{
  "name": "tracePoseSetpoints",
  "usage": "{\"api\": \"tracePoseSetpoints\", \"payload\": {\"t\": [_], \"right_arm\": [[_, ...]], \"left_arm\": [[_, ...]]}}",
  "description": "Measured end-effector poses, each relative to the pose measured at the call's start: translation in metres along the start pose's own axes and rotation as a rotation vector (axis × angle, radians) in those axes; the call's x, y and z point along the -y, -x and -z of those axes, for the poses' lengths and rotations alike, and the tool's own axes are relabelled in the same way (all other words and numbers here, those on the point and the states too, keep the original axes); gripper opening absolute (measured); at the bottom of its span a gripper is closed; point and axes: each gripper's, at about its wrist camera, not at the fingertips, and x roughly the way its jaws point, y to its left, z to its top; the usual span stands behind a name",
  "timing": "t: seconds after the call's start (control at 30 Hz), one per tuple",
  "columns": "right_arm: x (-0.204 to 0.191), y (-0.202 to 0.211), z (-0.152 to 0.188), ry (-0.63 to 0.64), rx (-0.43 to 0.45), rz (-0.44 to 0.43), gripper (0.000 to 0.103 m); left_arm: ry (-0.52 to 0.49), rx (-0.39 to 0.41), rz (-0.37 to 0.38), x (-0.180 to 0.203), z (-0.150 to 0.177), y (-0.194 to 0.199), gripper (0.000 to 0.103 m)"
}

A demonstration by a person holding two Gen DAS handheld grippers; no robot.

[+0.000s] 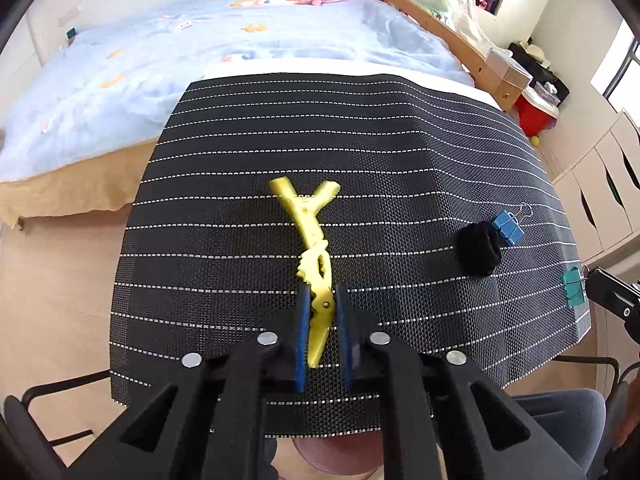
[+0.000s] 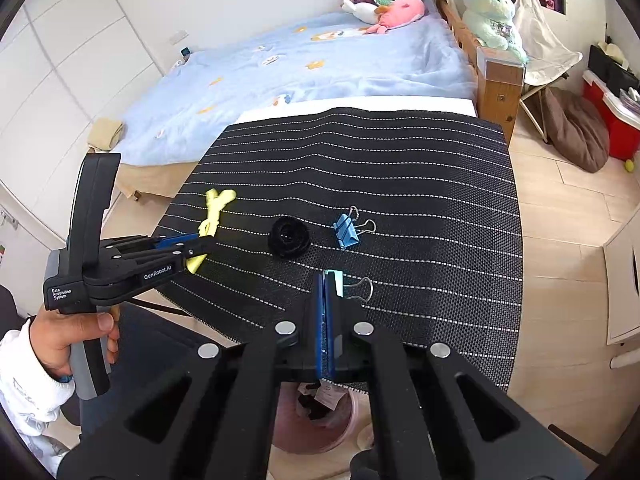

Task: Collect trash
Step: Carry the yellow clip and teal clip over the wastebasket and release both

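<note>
A bedroom with a blue-quilted bed (image 2: pixel 320 64) lies behind a black striped mat (image 1: pixel 360 140) spread over a small table. Below its near edge stands a pink bin (image 2: pixel 316 412) with scraps already inside — so collecting seems under way, in my judgement.

The left gripper (image 1: pixel 322 300) pinches the near end of a yellow hair clip (image 1: pixel 310 224), which still lies on the mat pointing toward 12 o'clock. The right gripper (image 2: pixel 326 280) has its fingers pressed together on a teal binder clip (image 2: pixel 338 282) at the mat's near edge, the wire handle sticking out at 3 o'clock.

Still loose on the mat: a black scrunchie (image 2: pixel 289 238) and, at its 3 o'clock, a blue binder clip (image 2: pixel 347 230). Four items remain to reach the bin — two gripped, two untouched.
</note>
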Motion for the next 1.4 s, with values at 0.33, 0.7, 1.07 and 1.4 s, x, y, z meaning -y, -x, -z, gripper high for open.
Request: {"api": "tracePoseSetpoints", "payload": {"t": [0.33, 0.7, 1.07, 1.4], "right_arm": [[-0.010, 0.005, 0.000, 0.025, 0.010, -0.005, 0.001], [-0.035, 0.030, 0.006, 0.085, 0.041, -0.018, 0.001], [-0.073, 0.063, 0.033, 0.180, 0.050, -0.046, 0.001], [-0.095, 0.068, 0.072, 0.206, -0.007, -0.076, 0.001]], "left_arm": [[-0.071, 0.058, 0.057, -0.006, 0.006, 0.018, 0.012], [-0.184, 0.132, 0.158, -0.001, 0.022, 0.067, 0.012], [-0.312, 0.176, 0.280, 0.005, 0.056, 0.115, 0.012], [-0.367, 0.187, 0.306, 0.005, 0.091, 0.137, 0.012]]}}
